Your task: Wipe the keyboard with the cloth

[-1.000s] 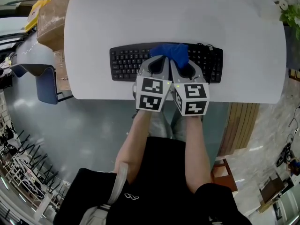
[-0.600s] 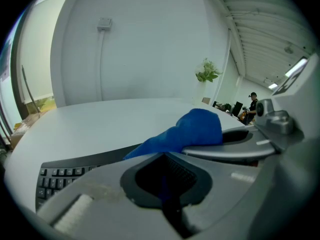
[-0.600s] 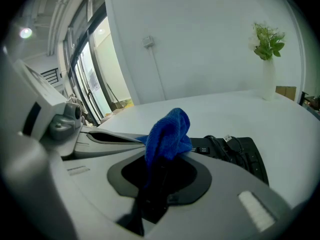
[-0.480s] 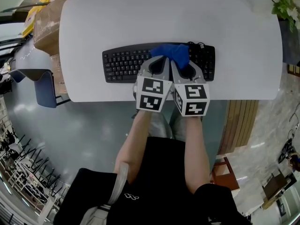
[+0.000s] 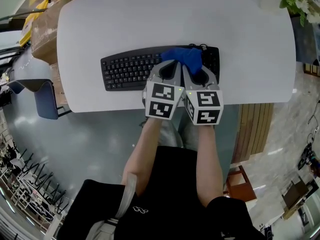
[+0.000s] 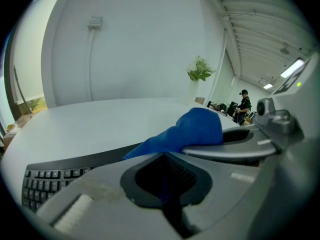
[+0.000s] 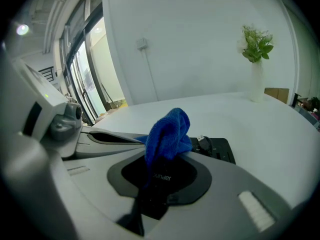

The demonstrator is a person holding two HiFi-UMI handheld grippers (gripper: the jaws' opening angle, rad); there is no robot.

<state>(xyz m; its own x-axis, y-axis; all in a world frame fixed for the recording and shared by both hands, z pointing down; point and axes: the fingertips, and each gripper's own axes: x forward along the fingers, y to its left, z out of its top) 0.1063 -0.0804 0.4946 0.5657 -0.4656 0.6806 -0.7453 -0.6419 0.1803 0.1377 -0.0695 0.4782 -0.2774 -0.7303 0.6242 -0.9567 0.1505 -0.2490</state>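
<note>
Bare left forearm [image 5: 144,146] and right forearm [image 5: 207,154] reach parallel toward 12 o'clock. Grey left gripper [image 5: 171,64] and grey right gripper [image 5: 195,73] touch side by side, jaws closed on blue terry cloth [image 5: 183,56].

One partial word can be read.
White letters "ounder" stand on the black inner face of the right gripper [image 7: 158,173], their start covered by the blue cloth [image 7: 168,130]. Key legends on the keyboard [image 5: 129,70] are too small to read.
</note>
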